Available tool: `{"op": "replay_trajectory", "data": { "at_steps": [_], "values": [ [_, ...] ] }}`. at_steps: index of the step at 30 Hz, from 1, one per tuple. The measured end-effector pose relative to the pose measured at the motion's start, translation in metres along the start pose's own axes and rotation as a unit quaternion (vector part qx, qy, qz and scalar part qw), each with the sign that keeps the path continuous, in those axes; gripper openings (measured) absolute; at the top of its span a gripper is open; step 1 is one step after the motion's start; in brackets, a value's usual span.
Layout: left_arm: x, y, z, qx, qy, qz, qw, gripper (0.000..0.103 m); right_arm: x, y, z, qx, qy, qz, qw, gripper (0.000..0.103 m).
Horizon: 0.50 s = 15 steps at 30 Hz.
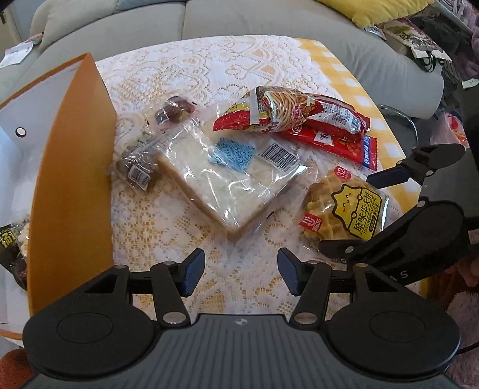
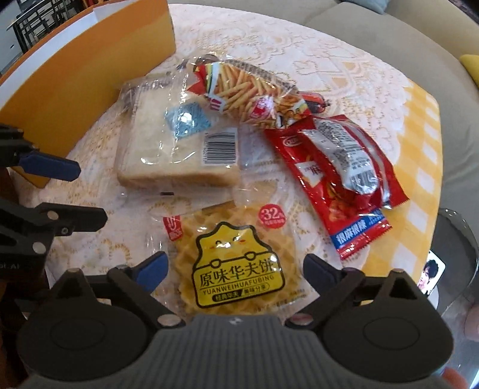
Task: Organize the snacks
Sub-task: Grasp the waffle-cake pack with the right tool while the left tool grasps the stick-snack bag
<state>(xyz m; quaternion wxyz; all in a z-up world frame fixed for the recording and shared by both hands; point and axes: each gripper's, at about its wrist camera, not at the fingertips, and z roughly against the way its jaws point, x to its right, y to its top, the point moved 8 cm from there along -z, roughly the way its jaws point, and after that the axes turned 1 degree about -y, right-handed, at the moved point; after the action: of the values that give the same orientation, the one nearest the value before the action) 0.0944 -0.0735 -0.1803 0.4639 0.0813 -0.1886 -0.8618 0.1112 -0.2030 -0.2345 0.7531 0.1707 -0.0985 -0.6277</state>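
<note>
A waffle packet (image 2: 239, 248) with a yellow label lies at the near side of the lace-covered table (image 2: 329, 45). My right gripper (image 2: 235, 267) is open wide, a finger on each side of the packet. In the left wrist view the right gripper (image 1: 345, 214) straddles the waffle packet (image 1: 356, 206). My left gripper (image 1: 241, 273) is open over bare lace, just short of the corner of a wrapped bread slice (image 1: 227, 179). Beyond lie a fries bag (image 1: 281, 107), red spicy-strip packets (image 1: 332, 134) and two dark small packets (image 1: 140, 164).
An orange-walled box (image 1: 74, 179) stands open at the table's left, with a snack bag (image 1: 15, 245) inside. A grey sofa (image 1: 239, 21) lies beyond the table. The yellow-checked cloth edge (image 2: 425, 155) drops off at the right, beside a glass side table (image 2: 461, 239).
</note>
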Motion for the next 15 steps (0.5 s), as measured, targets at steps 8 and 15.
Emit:
{"op": "replay_trajectory", "data": {
  "at_steps": [8,15],
  "values": [
    [0.0015,-0.0002,-0.0063,-0.007,-0.003,0.001,1.0000,0.066,0.0007,-0.0001,-0.0057,-0.001,0.018,-0.009,1.000,0.097],
    [-0.0024,-0.0052,-0.0071,-0.012,0.000,0.006,0.9999,0.066,-0.0070,-0.0036,-0.0055,-0.006,0.023,0.006,1.000,0.099]
  ]
}}
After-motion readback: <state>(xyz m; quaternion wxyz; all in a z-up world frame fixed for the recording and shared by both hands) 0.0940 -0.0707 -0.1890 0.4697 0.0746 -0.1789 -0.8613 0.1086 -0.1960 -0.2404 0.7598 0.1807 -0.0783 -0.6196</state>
